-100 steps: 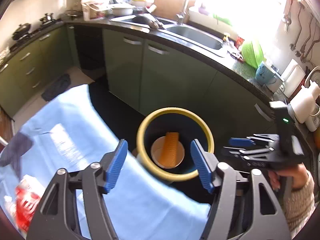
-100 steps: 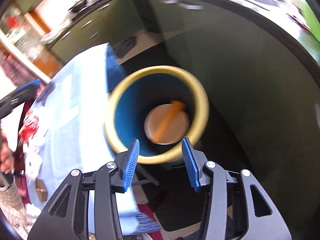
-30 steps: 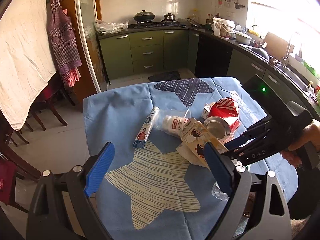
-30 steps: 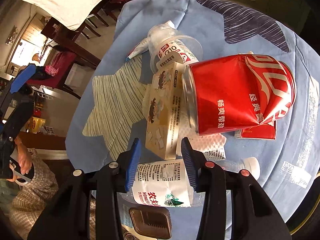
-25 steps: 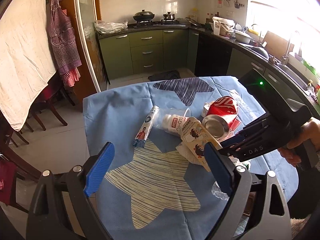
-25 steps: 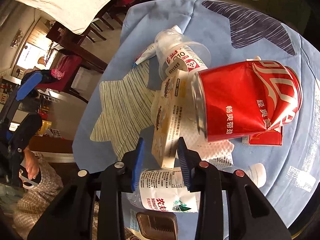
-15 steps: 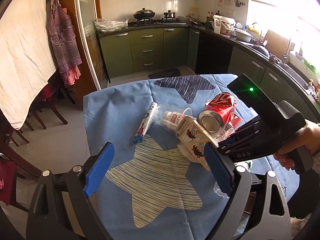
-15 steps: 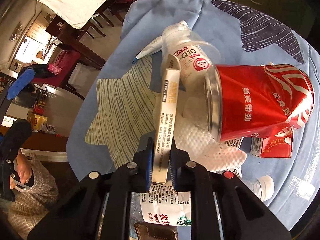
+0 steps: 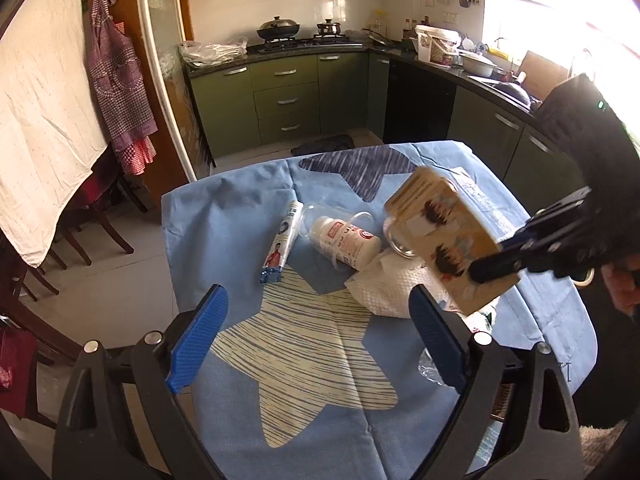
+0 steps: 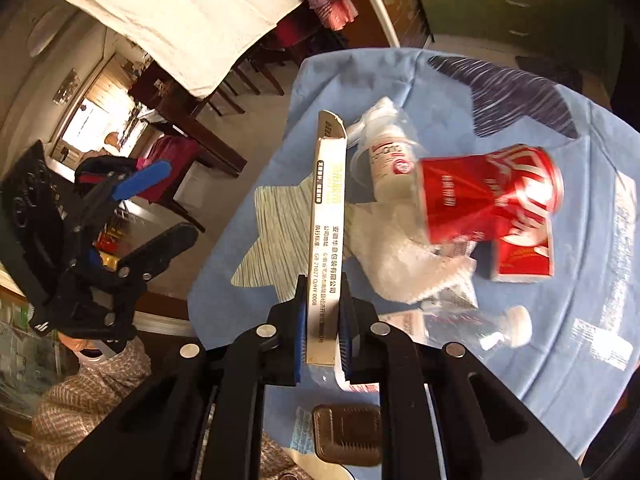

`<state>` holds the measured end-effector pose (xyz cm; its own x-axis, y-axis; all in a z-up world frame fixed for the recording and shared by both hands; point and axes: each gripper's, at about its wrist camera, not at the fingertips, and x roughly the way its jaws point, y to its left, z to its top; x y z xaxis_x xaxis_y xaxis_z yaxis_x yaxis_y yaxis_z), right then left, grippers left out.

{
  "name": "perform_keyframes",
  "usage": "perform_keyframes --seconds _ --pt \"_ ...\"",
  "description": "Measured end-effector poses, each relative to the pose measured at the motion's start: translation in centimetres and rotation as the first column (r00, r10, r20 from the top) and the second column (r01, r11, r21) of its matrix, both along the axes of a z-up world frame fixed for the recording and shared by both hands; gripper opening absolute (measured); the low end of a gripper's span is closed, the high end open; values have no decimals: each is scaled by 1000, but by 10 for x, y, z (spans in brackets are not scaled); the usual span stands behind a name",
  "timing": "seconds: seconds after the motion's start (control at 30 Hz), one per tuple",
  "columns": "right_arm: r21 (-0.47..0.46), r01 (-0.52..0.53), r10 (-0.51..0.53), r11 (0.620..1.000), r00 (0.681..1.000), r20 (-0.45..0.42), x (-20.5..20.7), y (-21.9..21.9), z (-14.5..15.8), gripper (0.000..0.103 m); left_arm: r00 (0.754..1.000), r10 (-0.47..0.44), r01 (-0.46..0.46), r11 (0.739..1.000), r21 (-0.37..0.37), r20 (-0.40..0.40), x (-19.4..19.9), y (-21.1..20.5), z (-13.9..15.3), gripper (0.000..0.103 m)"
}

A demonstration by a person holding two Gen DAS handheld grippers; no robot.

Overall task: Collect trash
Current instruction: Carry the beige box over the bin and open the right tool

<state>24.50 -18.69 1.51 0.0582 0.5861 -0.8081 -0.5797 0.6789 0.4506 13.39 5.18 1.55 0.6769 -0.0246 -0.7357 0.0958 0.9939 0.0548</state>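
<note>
- Right tongs [image 10: 323, 332] are clamped on a flat cardboard box [image 10: 327, 240], held above the desk [image 10: 580, 360].
- Left tongs [image 9: 316, 336] gape wide over the blue cloth, holding nothing.
- Beyond: white napkin [image 10: 404, 264], crushed red can [image 10: 488, 196], white bottle [image 9: 344, 242], tube [image 9: 282, 246].

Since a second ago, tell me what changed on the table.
The right gripper closed on the flat carton and lifted it off the pile. The red can, tissue, white bottle and tube stayed; the left gripper stayed open.
</note>
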Motion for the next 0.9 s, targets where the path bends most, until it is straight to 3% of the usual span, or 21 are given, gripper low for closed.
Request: perform_keyframes --seconds 0.1,0.17,0.23,0.33,0.43,0.53,0.7,0.77,0.8,0.9 --pt "5 173 -173 985 984 52 3 -82 14 14 997 -74 75 997 4 -37 4 -22 -9 87" --pt "-22 321 -318 947 943 102 5 -145 19 14 990 -125 125 992 1 -64 8 -38 -16 87" --pt "-68 461 -449 885 883 137 9 -204 14 14 984 -162 163 987 11 -76 10 -54 -20 87" --pt "-165 631 -610 758 775 165 15 -283 -14 14 972 -217 220 975 28 -95 11 -79 -26 87" --pt "-260 717 -702 647 693 166 24 -341 -54 14 957 -263 270 962 44 -125 14 -98 -32 87" --pt "-316 752 -754 579 641 145 36 -379 -94 14 948 -284 295 954 59 -146 15 -111 -35 88" --pt "-401 738 -776 543 624 97 57 -405 -150 15 939 -292 309 948 78 -180 17 -119 -42 87" --pt "-427 742 -789 517 606 97 60 -414 -163 38 934 -297 317 945 79 -196 17 -121 -45 87" --pt "-435 748 -790 501 601 123 61 -415 -165 59 930 -305 326 942 75 -206 18 -121 -47 88" --pt "-412 761 -790 502 597 140 56 -414 -161 60 914 -333 359 930 79 -232 19 -125 -54 88"
